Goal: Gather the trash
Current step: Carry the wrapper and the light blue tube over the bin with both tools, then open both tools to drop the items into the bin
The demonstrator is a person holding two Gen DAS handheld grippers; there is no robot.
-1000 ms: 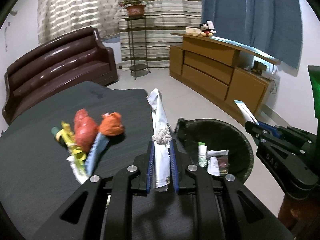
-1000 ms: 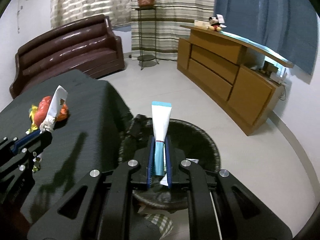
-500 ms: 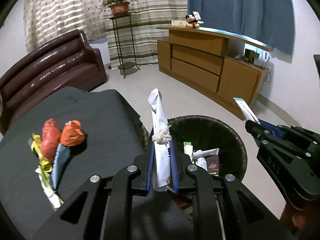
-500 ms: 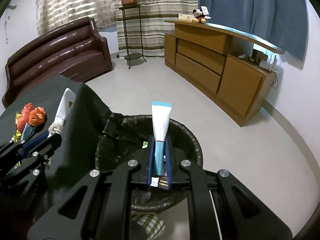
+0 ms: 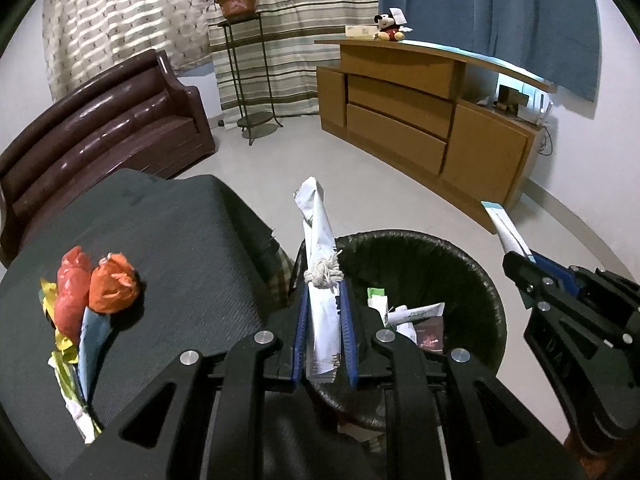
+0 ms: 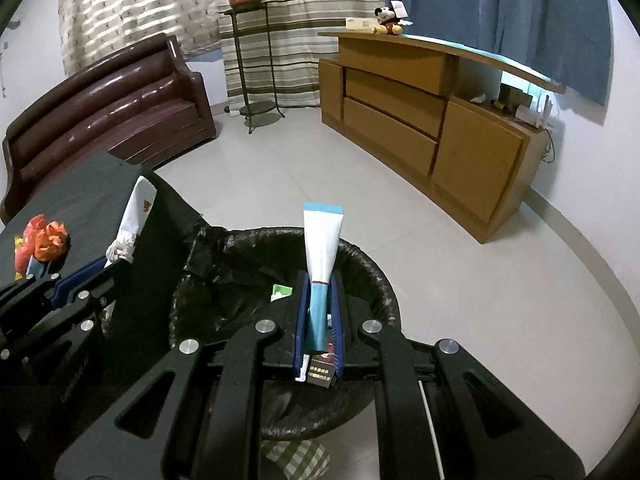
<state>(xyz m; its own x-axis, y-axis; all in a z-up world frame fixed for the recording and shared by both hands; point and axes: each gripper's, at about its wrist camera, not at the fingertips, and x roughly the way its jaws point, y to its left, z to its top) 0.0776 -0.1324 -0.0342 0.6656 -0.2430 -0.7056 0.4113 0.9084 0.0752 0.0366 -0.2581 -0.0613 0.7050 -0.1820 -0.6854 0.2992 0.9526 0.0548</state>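
Observation:
My left gripper [image 5: 324,288] is shut on a white paper wrapper [image 5: 318,240] with a knot of white string around it, held at the near left rim of a black-lined trash bin [image 5: 472,264]. My right gripper [image 6: 319,276] is shut on a white and teal tube [image 6: 320,252], held above the same trash bin [image 6: 372,272]. Inside the bin lie a green-and-white tube [image 5: 378,300], a white tube and a dark packet. Orange and red plastic scraps [image 5: 94,288] with yellow and blue wrappers lie on the dark table [image 5: 168,232].
A brown leather sofa [image 5: 92,128] stands behind the table. A metal plant stand [image 5: 244,80] with a potted plant is by the striped curtain. A long wooden cabinet [image 5: 420,120] runs along the right wall. Pale floor lies between them.
Both grippers have moved right and a little down, from over the table edge to over the bin. The trash pile has slid left in view. Both grips are unchanged.

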